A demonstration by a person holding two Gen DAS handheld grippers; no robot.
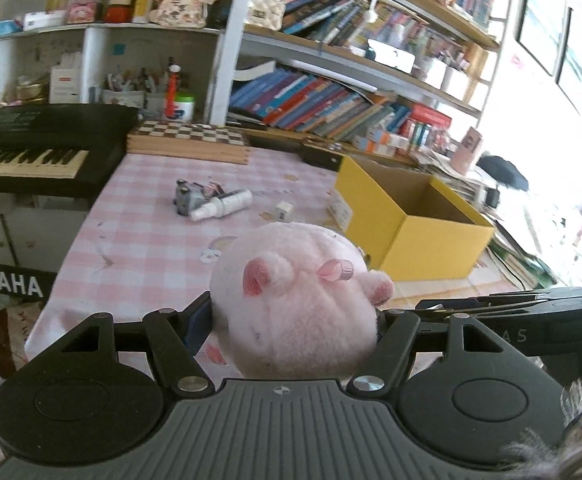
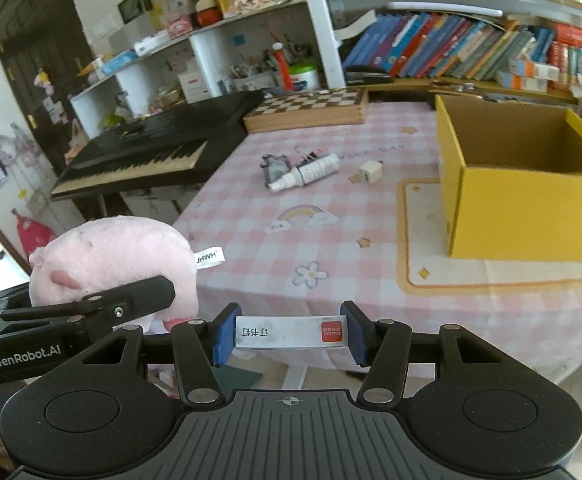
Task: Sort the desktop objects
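While the left gripper (image 1: pixel 291 320) pinches a pink plush pig (image 1: pixel 295 300) above the checked tablecloth (image 1: pixel 151 208), a yellow box (image 1: pixel 411 220) stands ahead. From the right wrist, the right gripper (image 2: pixel 291 334) clamps a small white box (image 2: pixel 291 334), possibly staples.

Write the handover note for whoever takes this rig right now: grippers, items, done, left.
Left gripper: shut on the pink plush toy, near the table's front edge.
Right gripper: shut on a small staple box.
Yellow box: open on the right of the table; its visible inside looks empty.
Left on the table: white bottle, grey item, small white cube.
Done: both picks. Left: probably drop both into the box, then clear the rest.
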